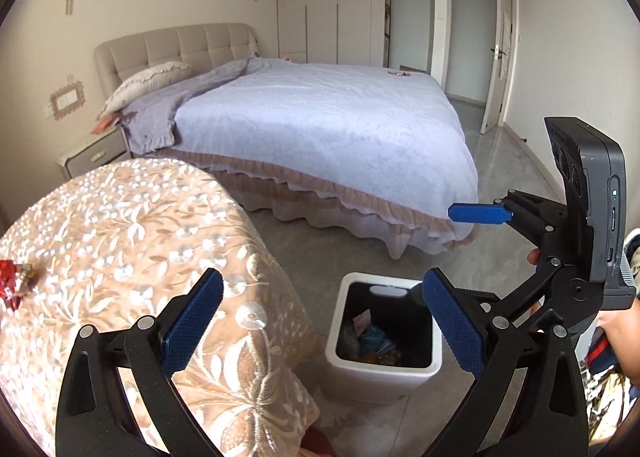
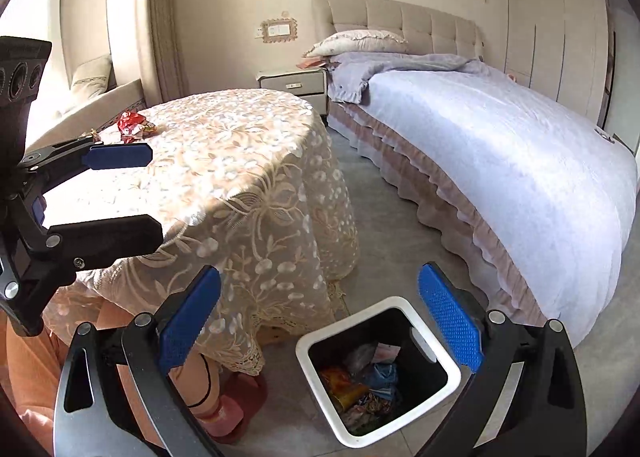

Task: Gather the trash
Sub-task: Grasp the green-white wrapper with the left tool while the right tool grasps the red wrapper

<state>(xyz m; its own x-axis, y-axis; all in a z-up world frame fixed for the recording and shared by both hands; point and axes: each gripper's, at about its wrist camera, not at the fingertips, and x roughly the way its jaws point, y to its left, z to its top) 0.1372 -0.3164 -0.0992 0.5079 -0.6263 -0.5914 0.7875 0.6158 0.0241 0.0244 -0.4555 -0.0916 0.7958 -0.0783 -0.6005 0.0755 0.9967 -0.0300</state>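
Observation:
A white square trash bin (image 1: 384,367) with a black liner stands on the floor beside the round table; it also shows in the right wrist view (image 2: 316,341), holding several crumpled wrappers (image 2: 360,381). A red crumpled wrapper (image 2: 132,123) lies on the lace tablecloth (image 2: 240,161) at the far left; its edge shows in the left wrist view (image 1: 12,283). My left gripper (image 1: 324,325) is open and empty, above the table edge and the bin. My right gripper (image 2: 320,325) is open and empty, above the bin. Each gripper shows in the other's view, the right one (image 1: 476,213) and the left one (image 2: 120,193).
A large bed (image 1: 320,125) with a lilac cover fills the room behind the bin. A nightstand (image 2: 294,85) stands by the headboard. The person's leg and pink slipper (image 2: 224,413) are under the table. An open door (image 1: 498,41) is at the far right.

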